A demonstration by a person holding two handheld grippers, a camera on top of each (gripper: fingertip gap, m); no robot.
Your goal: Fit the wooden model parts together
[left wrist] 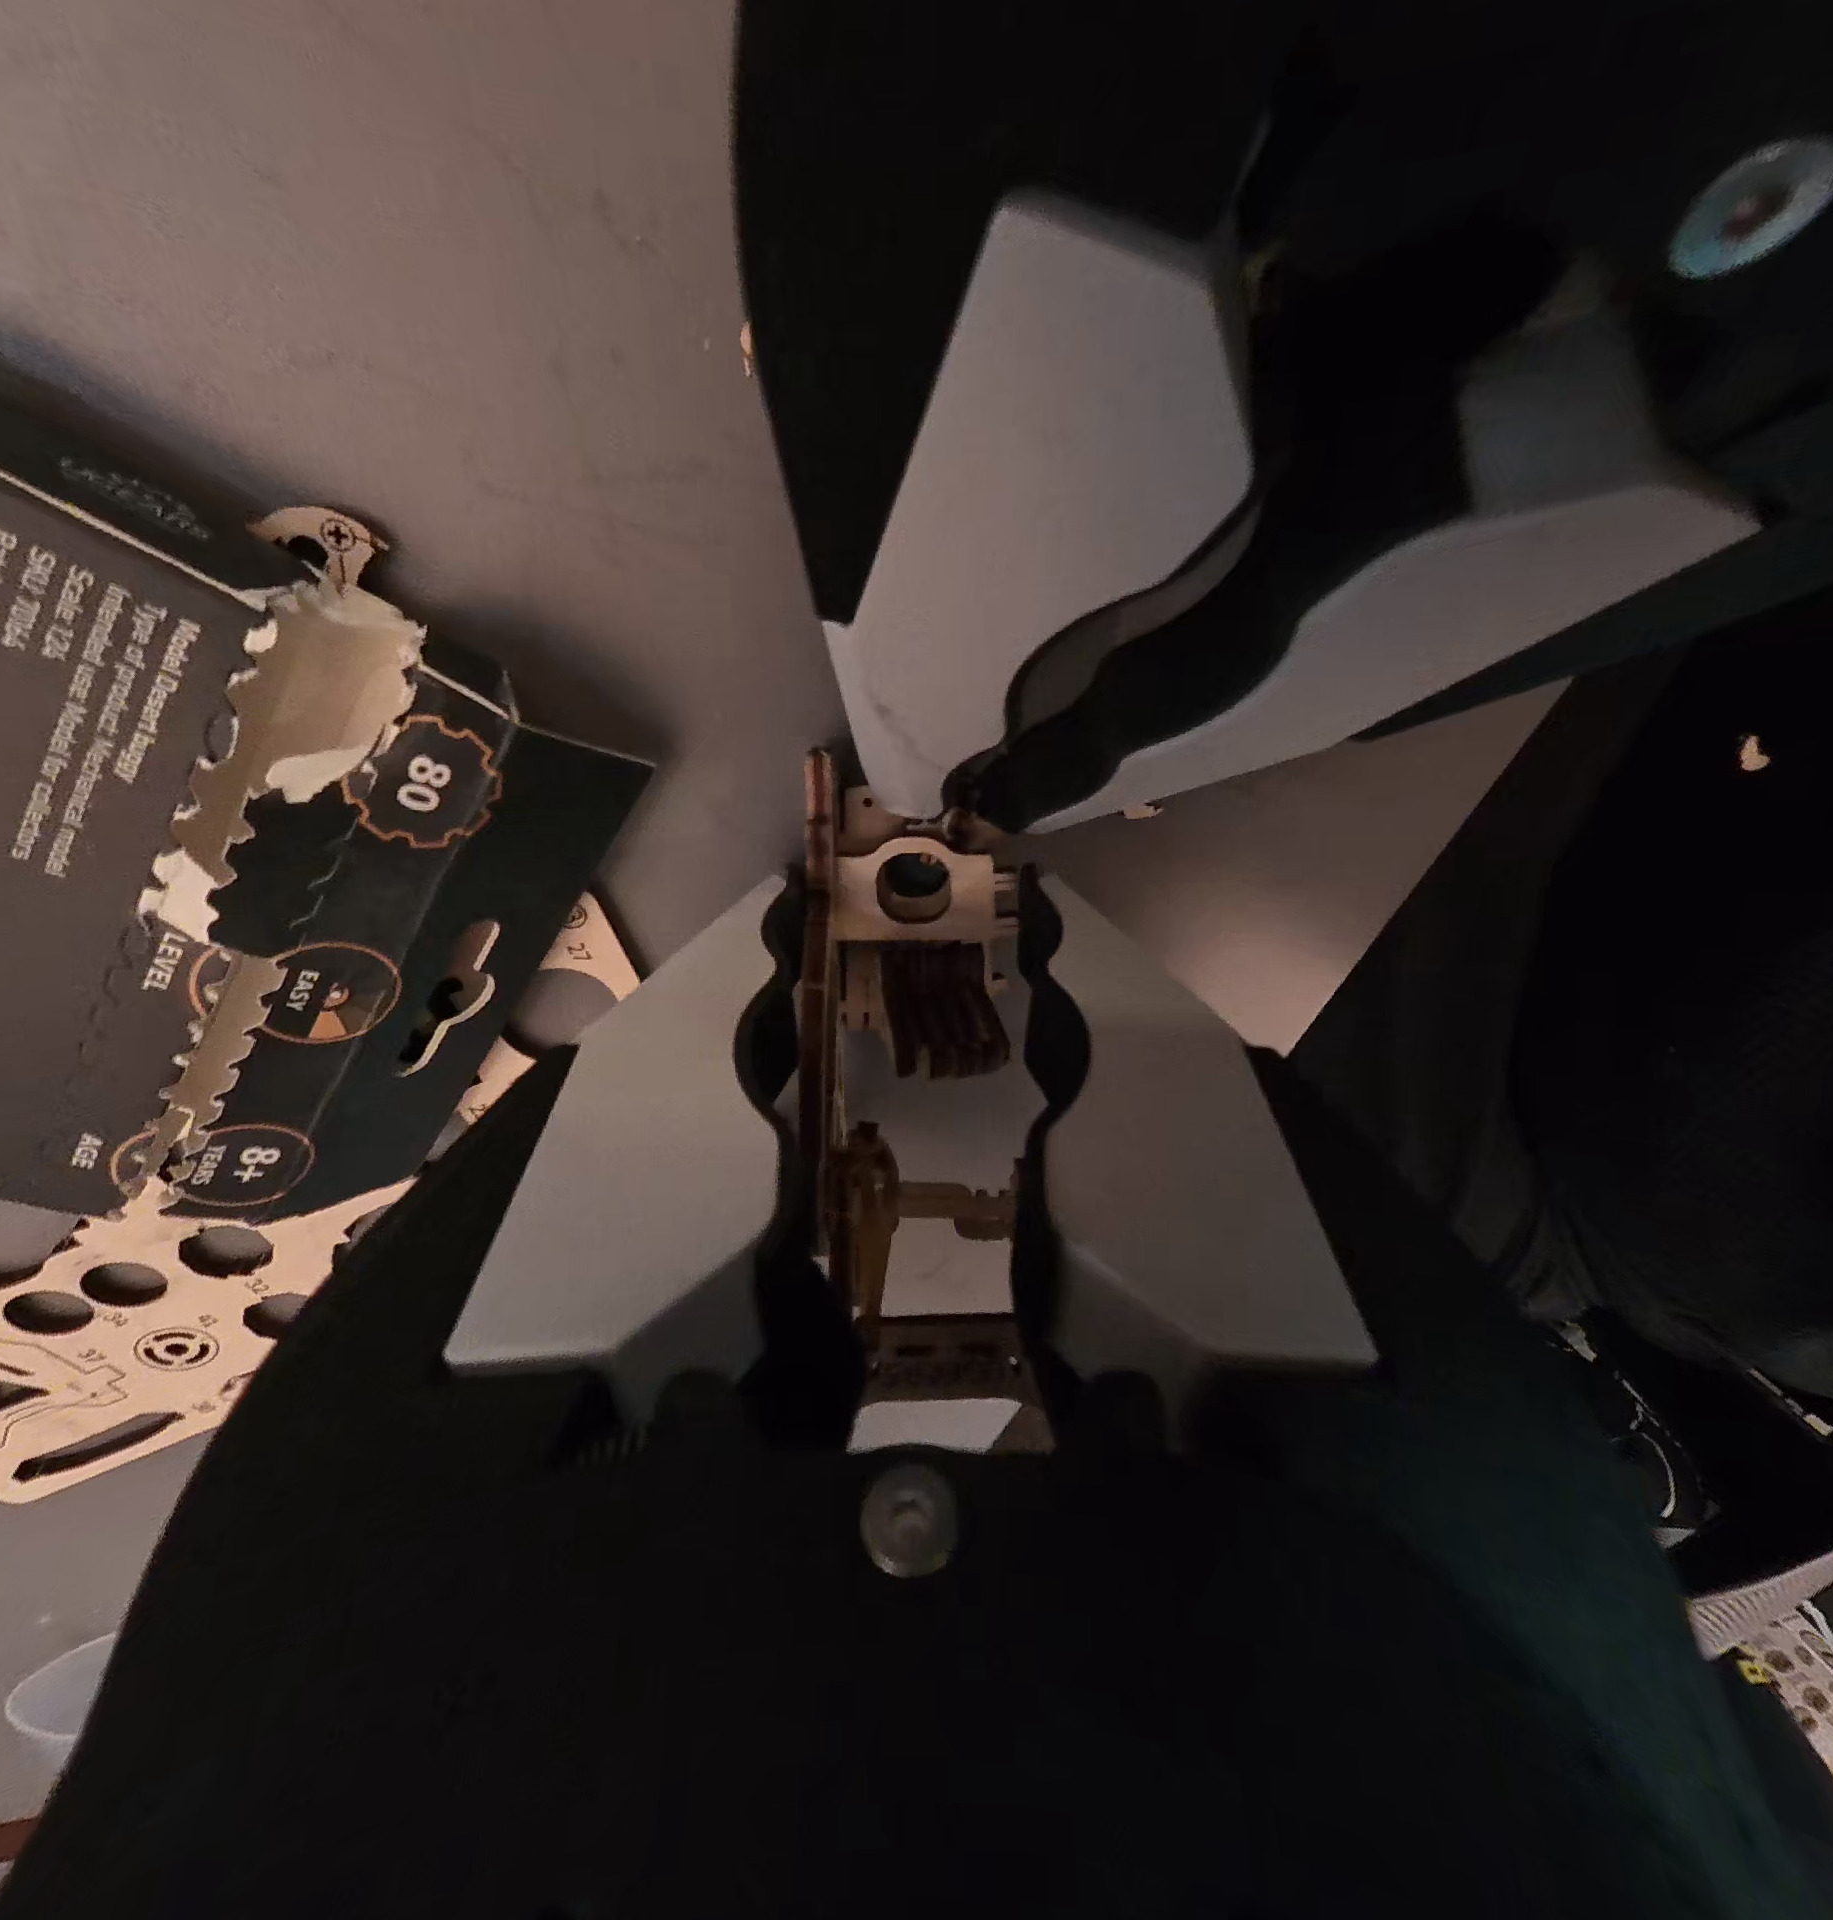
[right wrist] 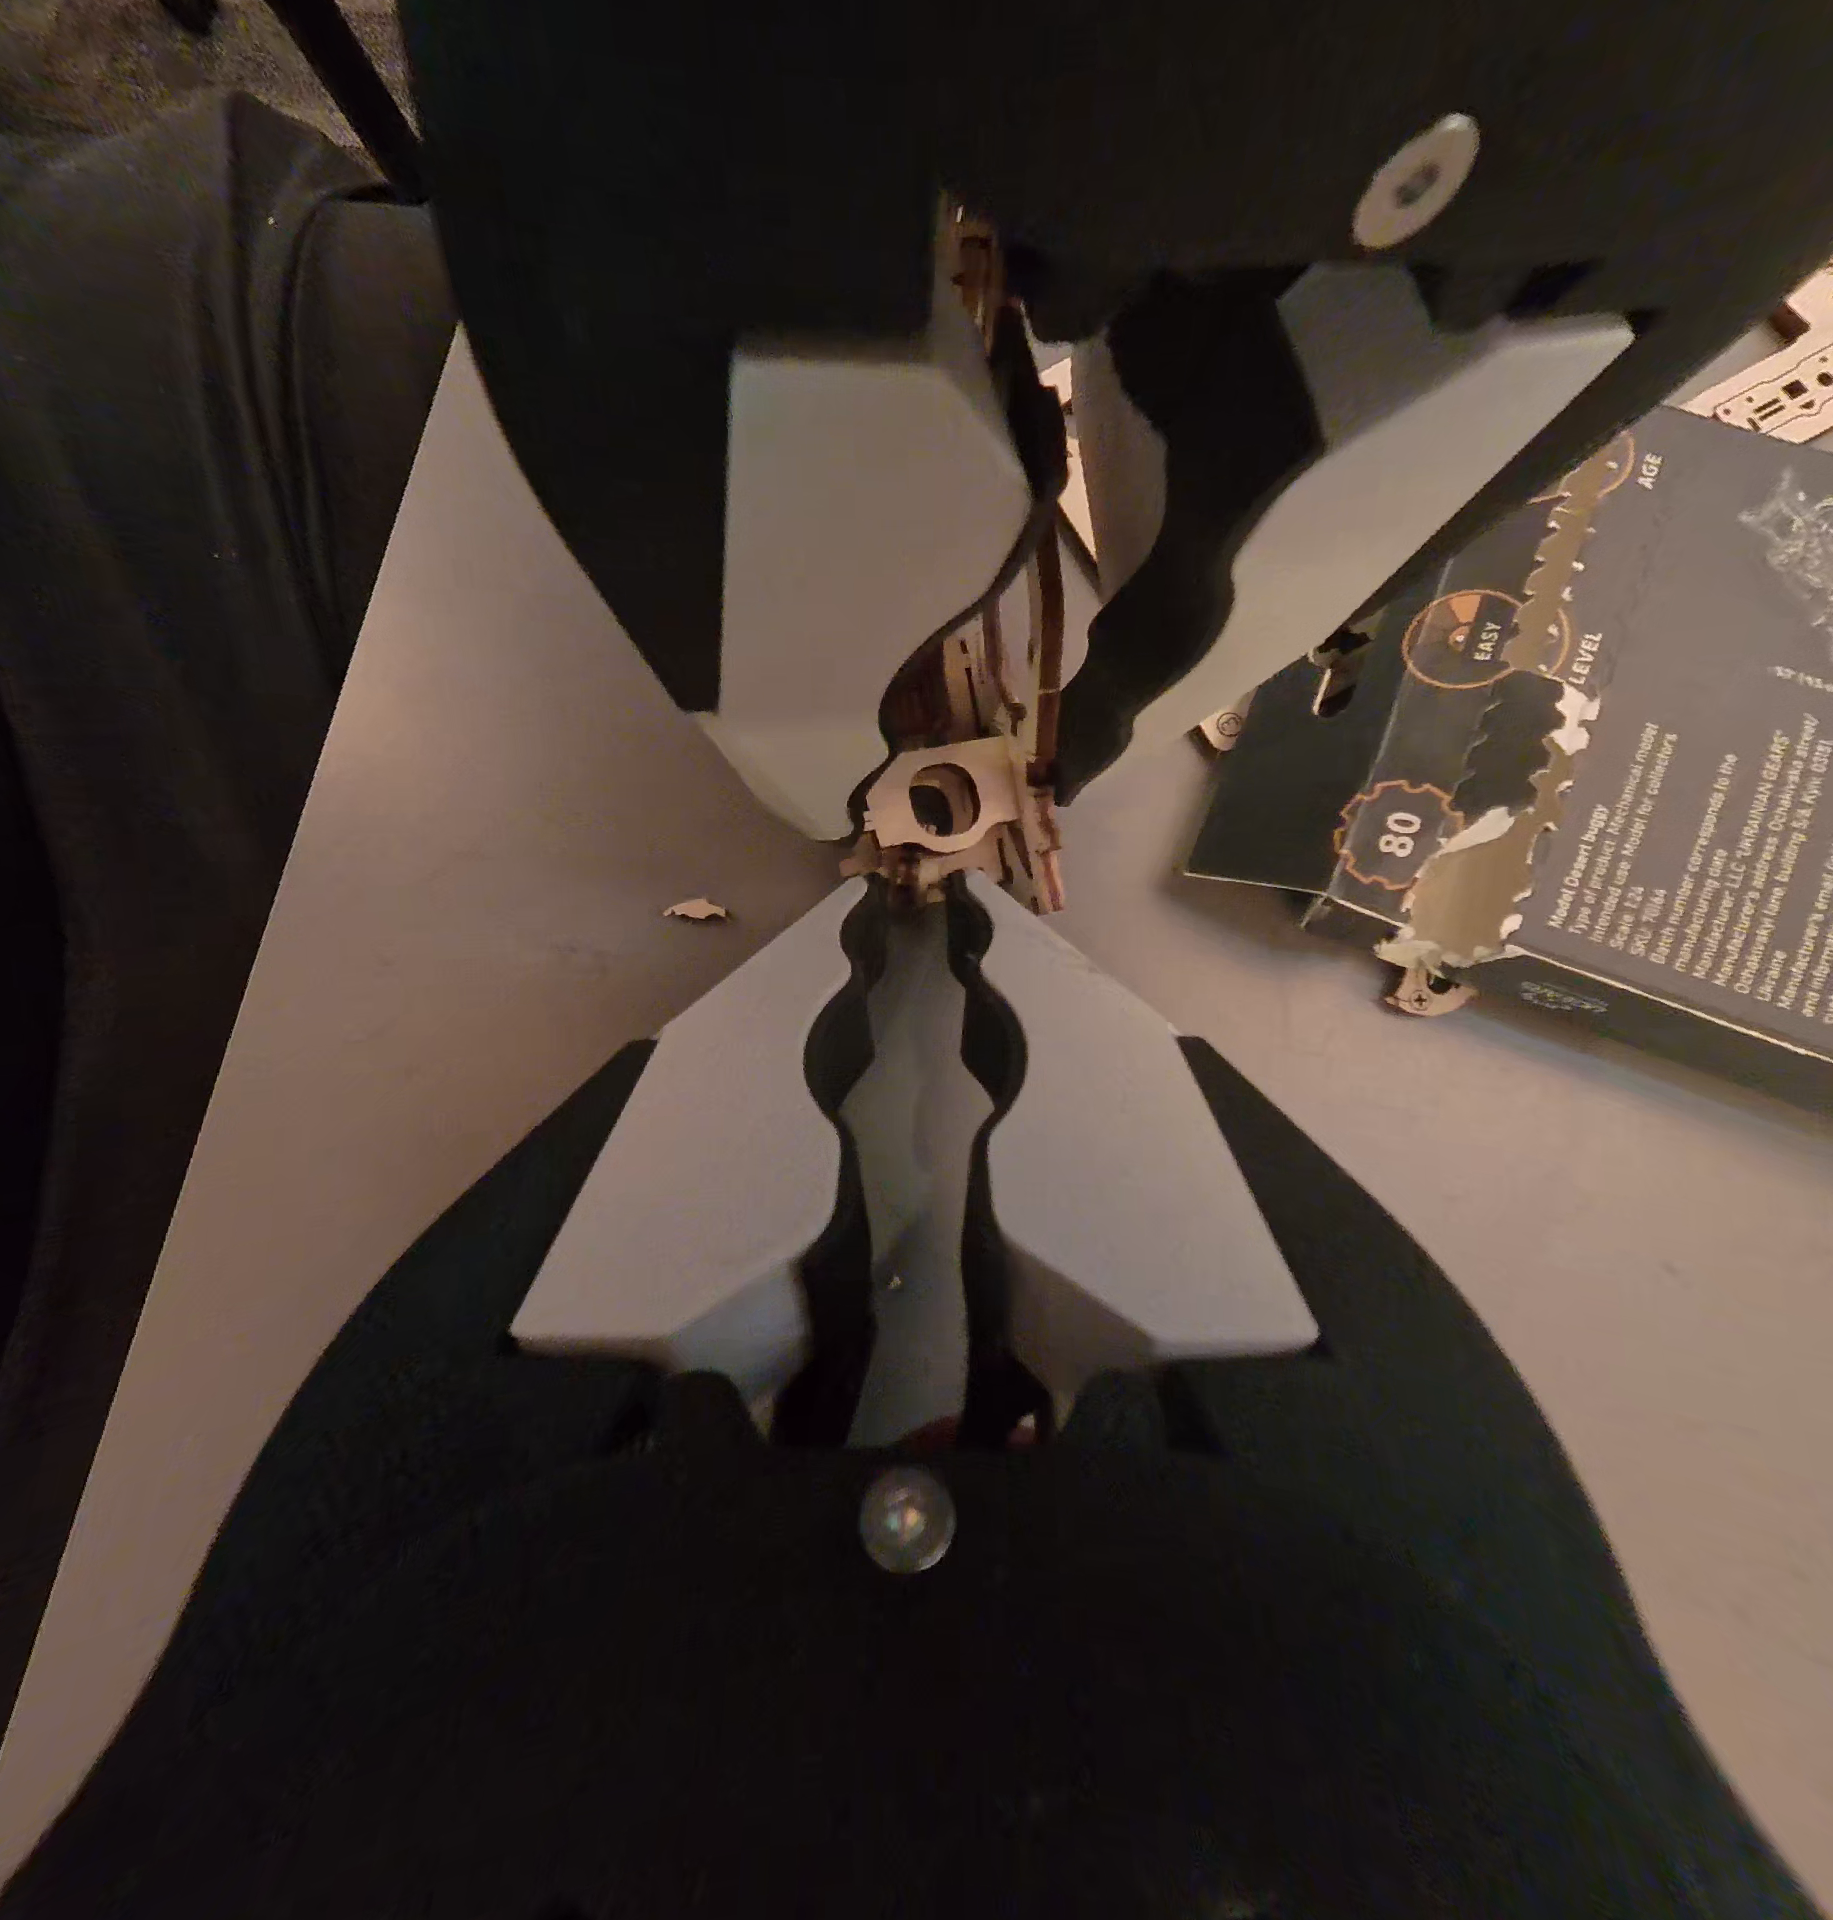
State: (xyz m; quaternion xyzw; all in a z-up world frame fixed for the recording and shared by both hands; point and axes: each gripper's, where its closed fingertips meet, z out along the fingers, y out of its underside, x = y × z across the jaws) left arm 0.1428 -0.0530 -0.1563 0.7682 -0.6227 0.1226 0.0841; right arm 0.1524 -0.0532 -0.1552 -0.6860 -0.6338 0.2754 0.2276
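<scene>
Left wrist view. Left gripper (left wrist: 907,997), jaws clenched on the wooden assembly (left wrist: 917,966), a part-built model held lengthwise between the dark wavy pads. A flat side plate lies against the left pad; a pale block with a round hole (left wrist: 910,881) sits at the jaw tips, dark ribbed pieces just behind it. Beyond the tips the right gripper (left wrist: 959,805) comes in from the upper right, its tips meeting the far end of the block. Left of the jaws, on the grey tabletop (left wrist: 424,260), a torn dark box (left wrist: 268,883) overlaps a punched-out wooden sheet (left wrist: 91,1361).

Right wrist view. Right gripper (right wrist: 907,883), jaws nearly together at the tips, pinching a small wooden tab (right wrist: 896,868) right below the holed block (right wrist: 933,805). Whether the tab is a loose part or already belongs to the assembly, cannot tell. Left gripper enters from above, assembly in its jaws. A wood chip (right wrist: 696,910) lies just left of the tips; the box (right wrist: 1577,790) lies to the right.

Judgement: the step is seating this small piece at the block. Keep the left grip rigid, push straight along the slot, no twisting, since thin ply tabs probably snap. Check alignment before adding force.
</scene>
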